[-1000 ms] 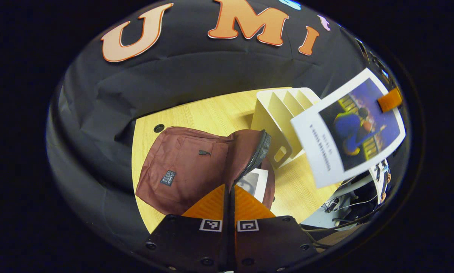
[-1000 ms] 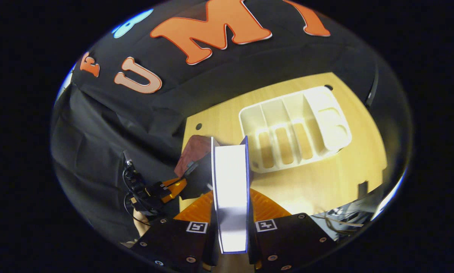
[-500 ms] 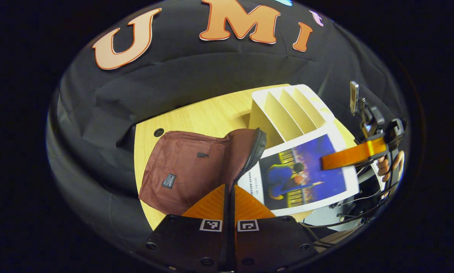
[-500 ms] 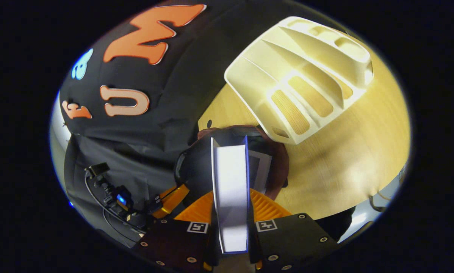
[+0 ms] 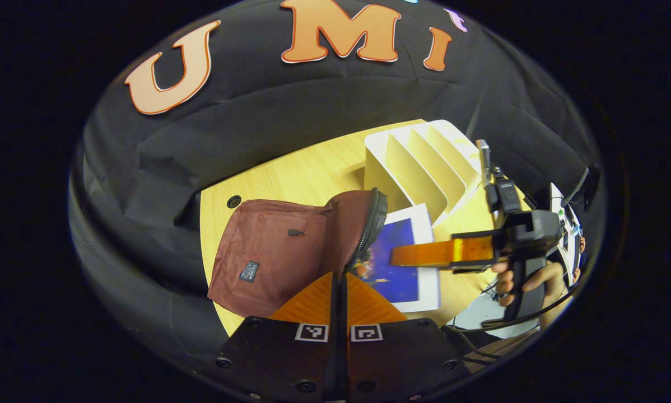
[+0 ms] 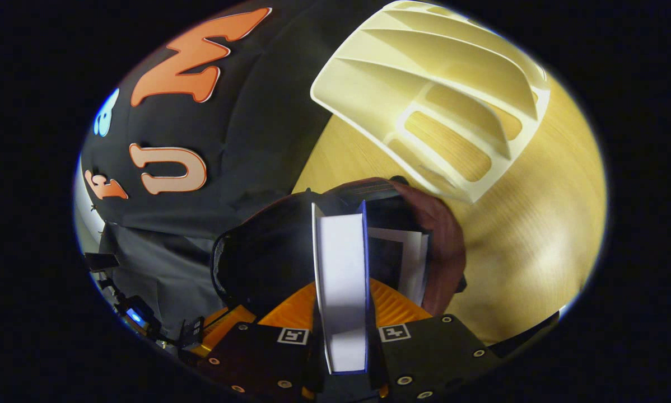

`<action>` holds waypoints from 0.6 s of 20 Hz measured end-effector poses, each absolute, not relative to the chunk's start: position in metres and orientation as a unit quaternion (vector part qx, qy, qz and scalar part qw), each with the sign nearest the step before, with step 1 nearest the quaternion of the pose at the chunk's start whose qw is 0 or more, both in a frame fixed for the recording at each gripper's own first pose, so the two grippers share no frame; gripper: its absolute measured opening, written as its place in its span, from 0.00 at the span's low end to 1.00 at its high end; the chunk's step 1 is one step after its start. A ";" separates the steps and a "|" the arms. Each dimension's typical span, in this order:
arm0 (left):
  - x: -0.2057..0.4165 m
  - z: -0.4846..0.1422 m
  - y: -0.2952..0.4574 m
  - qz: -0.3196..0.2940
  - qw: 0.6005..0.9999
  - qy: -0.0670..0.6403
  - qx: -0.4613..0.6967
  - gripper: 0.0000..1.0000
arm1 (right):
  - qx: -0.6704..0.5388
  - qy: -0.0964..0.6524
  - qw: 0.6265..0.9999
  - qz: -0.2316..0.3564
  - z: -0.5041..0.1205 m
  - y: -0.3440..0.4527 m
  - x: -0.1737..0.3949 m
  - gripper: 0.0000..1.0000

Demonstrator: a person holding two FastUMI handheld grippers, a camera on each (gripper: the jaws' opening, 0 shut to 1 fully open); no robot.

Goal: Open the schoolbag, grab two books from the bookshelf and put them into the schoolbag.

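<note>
In the left gripper view, the left claw (image 5: 340,282) has its fingers pressed together on the maroon schoolbag (image 5: 290,252) rim, lifting the mouth; the pinched fabric is hidden behind the pads. Beyond, the right claw (image 5: 394,256) grips the blue-covered book (image 5: 408,263), half inside the opening, its inner end hidden. A hand (image 5: 529,280) holds that gripper level. The right gripper view shows another book (image 6: 405,260) already inside. The white bookshelf (image 5: 419,162) stands farther back on the bench (image 5: 307,170).
</note>
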State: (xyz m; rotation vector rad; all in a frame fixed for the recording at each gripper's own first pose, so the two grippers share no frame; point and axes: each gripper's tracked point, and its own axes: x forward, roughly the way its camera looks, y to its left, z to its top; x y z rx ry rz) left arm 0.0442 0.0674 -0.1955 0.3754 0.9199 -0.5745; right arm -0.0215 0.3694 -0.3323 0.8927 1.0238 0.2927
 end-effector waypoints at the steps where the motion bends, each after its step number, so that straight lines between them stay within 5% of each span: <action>1: 0.042 -0.191 0.064 -0.275 0.840 0.433 0.176 0.01 | 0.415 0.468 0.769 0.134 -0.334 0.376 -0.017 0.31; 12: 0.033 -0.188 0.059 -0.278 0.840 0.433 0.174 0.01 | 0.421 0.457 0.777 0.100 -0.364 0.398 0.001 0.37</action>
